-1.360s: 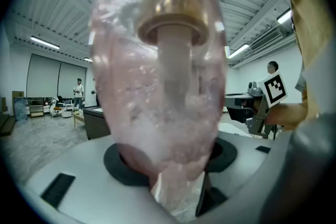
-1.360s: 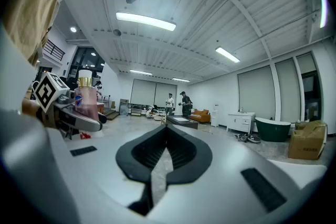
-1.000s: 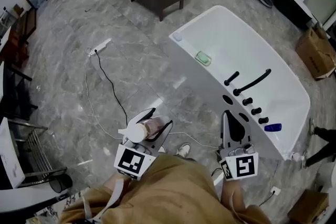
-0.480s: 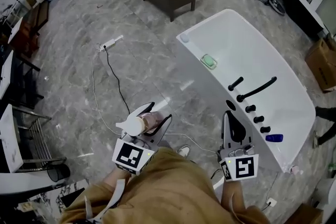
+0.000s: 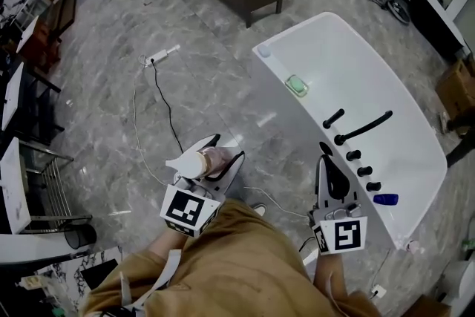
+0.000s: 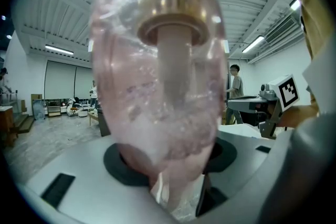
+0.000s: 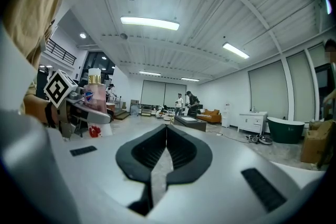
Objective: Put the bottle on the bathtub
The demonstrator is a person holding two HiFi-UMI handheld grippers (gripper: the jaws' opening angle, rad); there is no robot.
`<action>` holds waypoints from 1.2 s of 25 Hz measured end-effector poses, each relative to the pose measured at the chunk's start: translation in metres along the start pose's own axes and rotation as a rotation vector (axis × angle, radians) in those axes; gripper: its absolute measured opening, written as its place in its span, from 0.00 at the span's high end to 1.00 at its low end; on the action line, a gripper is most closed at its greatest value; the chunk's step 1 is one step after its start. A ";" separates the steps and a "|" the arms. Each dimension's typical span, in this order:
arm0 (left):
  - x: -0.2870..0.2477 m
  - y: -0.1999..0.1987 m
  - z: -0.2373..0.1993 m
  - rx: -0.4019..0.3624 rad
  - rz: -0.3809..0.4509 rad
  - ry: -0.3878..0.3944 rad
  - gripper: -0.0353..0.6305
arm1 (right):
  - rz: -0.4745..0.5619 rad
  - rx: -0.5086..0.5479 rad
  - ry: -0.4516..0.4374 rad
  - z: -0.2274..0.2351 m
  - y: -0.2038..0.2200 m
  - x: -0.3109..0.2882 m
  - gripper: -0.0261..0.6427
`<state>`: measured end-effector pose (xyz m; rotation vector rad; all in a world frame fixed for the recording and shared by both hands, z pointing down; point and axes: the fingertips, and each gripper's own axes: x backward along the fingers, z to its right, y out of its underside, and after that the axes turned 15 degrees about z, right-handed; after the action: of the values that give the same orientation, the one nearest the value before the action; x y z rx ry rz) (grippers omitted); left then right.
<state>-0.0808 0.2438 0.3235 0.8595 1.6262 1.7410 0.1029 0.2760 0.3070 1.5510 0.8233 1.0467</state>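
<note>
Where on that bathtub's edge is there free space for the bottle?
The bathtub rim is bare between the green soap and the black tap, and between the soap and the far corner. Around the knobs and blue object it is crowded.

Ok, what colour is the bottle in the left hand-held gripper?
Clear pink, with a gold collar; the bottle shows best in the left gripper view.

The ledge of the bathtub (image 5: 386,85) is taken up by a black spout (image 5: 364,127), black knobs (image 5: 364,171) and a small blue object (image 5: 386,199), while bare rim is left free toward the green pad (image 5: 297,85)
</note>
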 end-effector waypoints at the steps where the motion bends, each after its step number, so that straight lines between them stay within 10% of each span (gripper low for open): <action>1: -0.003 0.001 0.000 0.003 0.003 0.007 0.58 | 0.000 0.003 0.003 0.002 0.001 -0.001 0.95; 15: -0.103 0.039 -0.053 0.046 0.012 0.126 0.58 | -0.074 0.043 0.066 0.046 0.040 -0.091 0.95; 30: -0.256 0.051 -0.209 0.073 -0.013 0.277 0.58 | -0.110 0.046 0.173 0.082 0.073 -0.305 0.95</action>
<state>-0.0893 -0.0892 0.3512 0.6609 1.8781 1.8672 0.0618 -0.0452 0.3088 1.4507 1.0459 1.0984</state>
